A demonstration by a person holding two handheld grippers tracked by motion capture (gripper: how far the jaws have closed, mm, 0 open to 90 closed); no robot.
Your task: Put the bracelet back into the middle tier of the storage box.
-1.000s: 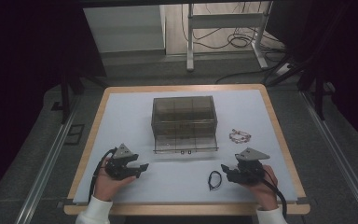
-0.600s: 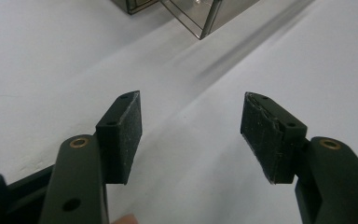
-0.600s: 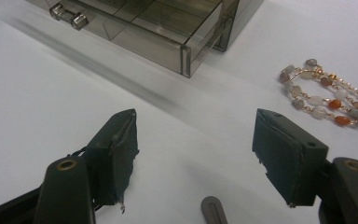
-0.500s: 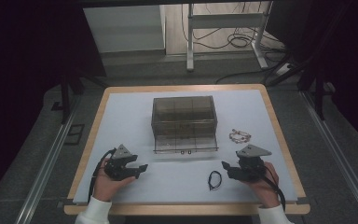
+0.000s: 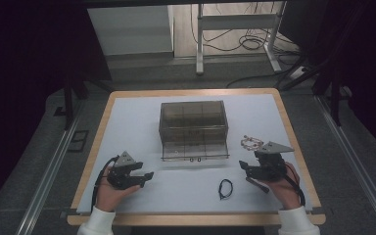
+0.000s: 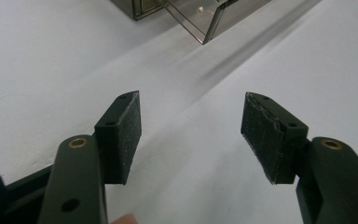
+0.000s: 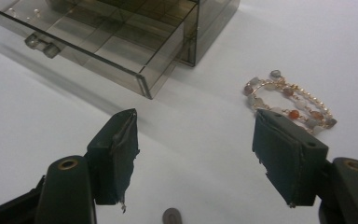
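Likely job: putting the jewellery into the open drawer of the organiser, judged from what lies on the table.
Beaded bracelet (image 7: 289,101): coiled flat on the white table (image 5: 127,127), gold links with grey and orange beads, just beyond the right gripper (image 7: 196,154) and a little to the right of its line; in the high view it lies just right of the drawer.
Right gripper: jaws apart with nothing between the pads, pointed toward the gap between the drawer corner and the bracelet; the right hand (image 5: 284,183) holds it near the table's right edge.
Doing the step well: swing the right gripper right so both pads straddle the coil, come down low, and pinch across several strands at once (a single strand would likely slip or let the rest dangle).
Black loop (image 5: 225,188): a thin ring-shaped band, perhaps a hair tie, on the table near the front, between the two hands and apart from both.
Left gripper (image 6: 191,130): jaws apart and empty, over bare table, aimed toward the drawer's front corner; the left hand (image 5: 112,188) rests at the near left.
Smoked clear drawer box (image 5: 192,120): at the table's middle, walls see-through, divided into compartments.
Bottom drawer (image 7: 98,56): pulled out toward the person, two small knobs on its front; its compartments look empty.
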